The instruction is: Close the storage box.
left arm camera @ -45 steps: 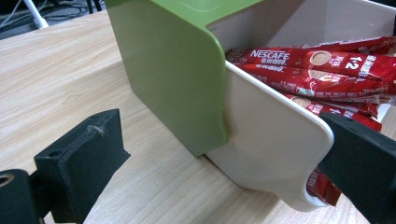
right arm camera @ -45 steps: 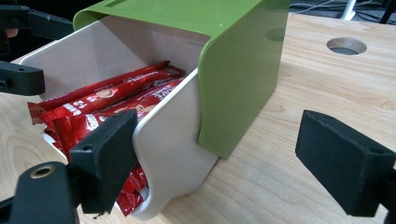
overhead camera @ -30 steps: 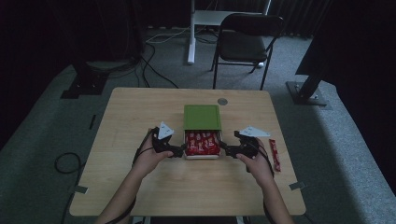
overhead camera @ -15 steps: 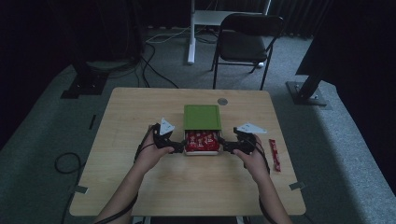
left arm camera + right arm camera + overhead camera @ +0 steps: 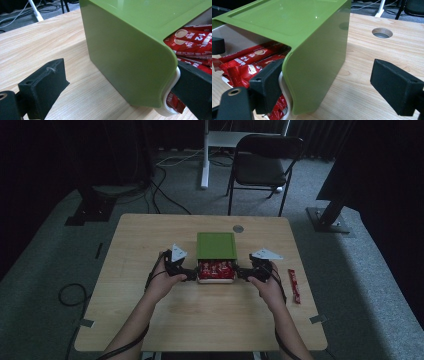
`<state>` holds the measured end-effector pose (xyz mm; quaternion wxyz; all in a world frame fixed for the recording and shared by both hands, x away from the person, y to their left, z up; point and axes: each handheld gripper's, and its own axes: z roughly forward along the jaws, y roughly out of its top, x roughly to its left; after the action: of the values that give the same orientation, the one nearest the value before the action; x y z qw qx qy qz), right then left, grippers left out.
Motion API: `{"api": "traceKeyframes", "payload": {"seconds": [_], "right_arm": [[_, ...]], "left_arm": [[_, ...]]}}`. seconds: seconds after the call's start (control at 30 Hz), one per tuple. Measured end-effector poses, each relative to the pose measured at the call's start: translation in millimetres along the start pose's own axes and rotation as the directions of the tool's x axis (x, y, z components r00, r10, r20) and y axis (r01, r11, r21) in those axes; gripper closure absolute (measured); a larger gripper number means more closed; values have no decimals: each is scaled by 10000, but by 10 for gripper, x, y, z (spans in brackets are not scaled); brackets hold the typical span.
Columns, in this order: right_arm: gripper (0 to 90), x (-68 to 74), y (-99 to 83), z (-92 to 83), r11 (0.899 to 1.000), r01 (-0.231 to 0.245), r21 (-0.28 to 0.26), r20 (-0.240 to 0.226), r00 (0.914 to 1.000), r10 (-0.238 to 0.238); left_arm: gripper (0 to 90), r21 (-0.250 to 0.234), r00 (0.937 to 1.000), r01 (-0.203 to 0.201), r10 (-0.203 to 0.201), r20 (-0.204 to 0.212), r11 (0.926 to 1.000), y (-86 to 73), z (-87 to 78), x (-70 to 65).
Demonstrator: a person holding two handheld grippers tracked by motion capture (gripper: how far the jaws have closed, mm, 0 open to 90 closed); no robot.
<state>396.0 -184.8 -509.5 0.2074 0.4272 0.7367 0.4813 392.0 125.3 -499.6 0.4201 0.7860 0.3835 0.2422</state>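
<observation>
A green box cover (image 5: 216, 245) stands mid-table over a white drawer (image 5: 216, 280) that sticks out toward me, full of red sachets (image 5: 216, 268). My left gripper (image 5: 192, 276) is at the drawer's left front corner and my right gripper (image 5: 241, 274) at its right front corner. In the left gripper view the jaws (image 5: 122, 75) are open astride the green cover (image 5: 125, 50), one jaw on the drawer side by the sachets (image 5: 195, 40). The right gripper (image 5: 329, 75) likewise stands open astride the green cover's (image 5: 312, 55) side wall, its inner jaw against the sachets (image 5: 244, 65).
One loose red sachet (image 5: 294, 285) lies on the wooden table (image 5: 150, 245) right of my right hand. A round cable hole (image 5: 238, 228) sits behind the box. A black chair (image 5: 265, 165) stands beyond the table's far edge.
My right gripper has moved left up to the box's front corner. The left gripper has edged in slightly. The box stays where it was.
</observation>
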Motion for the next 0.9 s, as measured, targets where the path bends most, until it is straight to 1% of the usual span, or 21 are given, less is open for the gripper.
{"api": "traceKeyframes", "payload": {"seconds": [0.2,0.33,0.4,0.43,0.7,0.8,0.9], "right_arm": [[132,-5,4,16,10000,6,-59,80,10000,-5],[131,-10,0,25,9999,-37,-110,99,9999,38],[131,-13,2,28,9999,-56,-102,101,9999,58],[131,-9,9,33,10000,-13,-97,194,9998,15],[123,-16,15,54,9999,-95,-94,248,9996,97],[123,-14,22,57,10000,-36,-54,266,9996,38],[130,-11,20,63,9999,-128,-43,252,9996,129]], "left_arm": [[27,43,9999,68,-67,-142,10000,10,21,6],[28,70,9997,-91,93,-208,9999,28,27,3],[28,103,9997,-72,75,-222,9999,33,35,9],[28,98,9997,-53,56,-233,9999,34,38,13],[27,119,9998,129,-127,-132,9998,32,59,33],[27,119,9999,88,-86,-129,9999,32,64,31],[28,128,9999,94,-93,-113,9999,35,68,29]]}}
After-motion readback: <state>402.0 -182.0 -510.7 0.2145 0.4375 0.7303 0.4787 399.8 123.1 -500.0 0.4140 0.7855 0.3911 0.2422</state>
